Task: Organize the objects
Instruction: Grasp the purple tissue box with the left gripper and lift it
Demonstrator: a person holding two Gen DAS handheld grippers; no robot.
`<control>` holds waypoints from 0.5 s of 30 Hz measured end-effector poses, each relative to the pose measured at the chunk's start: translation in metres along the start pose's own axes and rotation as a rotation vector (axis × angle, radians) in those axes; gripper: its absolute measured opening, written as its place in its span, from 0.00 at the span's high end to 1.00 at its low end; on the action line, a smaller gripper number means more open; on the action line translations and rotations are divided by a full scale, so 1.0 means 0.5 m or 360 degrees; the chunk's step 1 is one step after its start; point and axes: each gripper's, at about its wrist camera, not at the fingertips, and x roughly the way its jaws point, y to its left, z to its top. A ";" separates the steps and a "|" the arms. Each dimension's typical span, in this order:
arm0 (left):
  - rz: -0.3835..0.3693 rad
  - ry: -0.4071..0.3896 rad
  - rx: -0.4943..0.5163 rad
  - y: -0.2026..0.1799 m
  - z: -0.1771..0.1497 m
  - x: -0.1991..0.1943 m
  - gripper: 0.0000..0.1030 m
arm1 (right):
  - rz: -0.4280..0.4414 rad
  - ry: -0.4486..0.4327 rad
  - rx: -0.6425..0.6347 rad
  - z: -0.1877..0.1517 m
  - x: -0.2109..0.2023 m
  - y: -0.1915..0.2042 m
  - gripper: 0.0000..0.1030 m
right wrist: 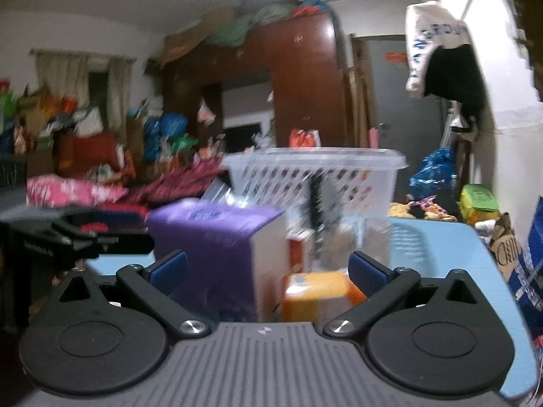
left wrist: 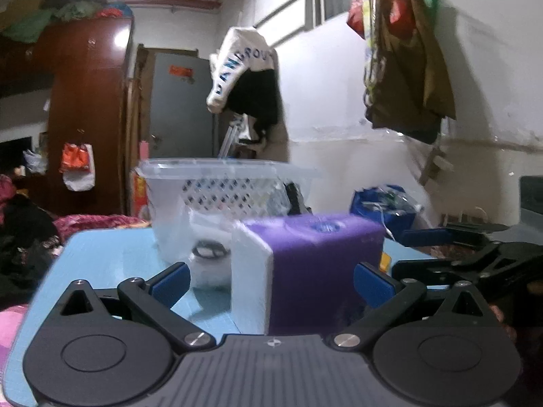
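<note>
A purple and white box (left wrist: 305, 264) stands on the light blue table (left wrist: 112, 254), between the open fingers of my left gripper (left wrist: 271, 281); the pads stand apart from its sides. Behind it is a clear plastic basket (left wrist: 224, 186) with a white item (left wrist: 207, 257) at its foot. In the right wrist view the purple box (right wrist: 217, 251) sits left of centre and an orange box (right wrist: 319, 295) lies just inside my open right gripper (right wrist: 268, 271). The basket (right wrist: 315, 176) stands behind them. The right gripper shows at the right of the left view (left wrist: 451, 257).
A small red and white box (right wrist: 300, 251) sits by the basket's base. A blue bag (left wrist: 383, 207) lies past the table's far right. Clothes hang on the wall (left wrist: 247, 78). A wooden wardrobe (left wrist: 88, 108) and piled clutter (right wrist: 101, 156) fill the room behind.
</note>
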 end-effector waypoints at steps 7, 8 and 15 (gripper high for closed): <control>-0.0067 0.0050 -0.0023 0.014 -0.025 0.031 0.25 | 0.0082 0.0026 -0.0003 -0.017 0.018 0.008 0.14; -0.0068 0.0054 -0.0015 0.015 -0.027 0.033 0.27 | 0.0088 0.0018 -0.0013 -0.017 0.018 0.009 0.21; -0.0103 0.0028 0.0085 0.003 -0.041 0.033 0.41 | 0.0112 0.0002 -0.0110 -0.023 0.023 0.031 0.43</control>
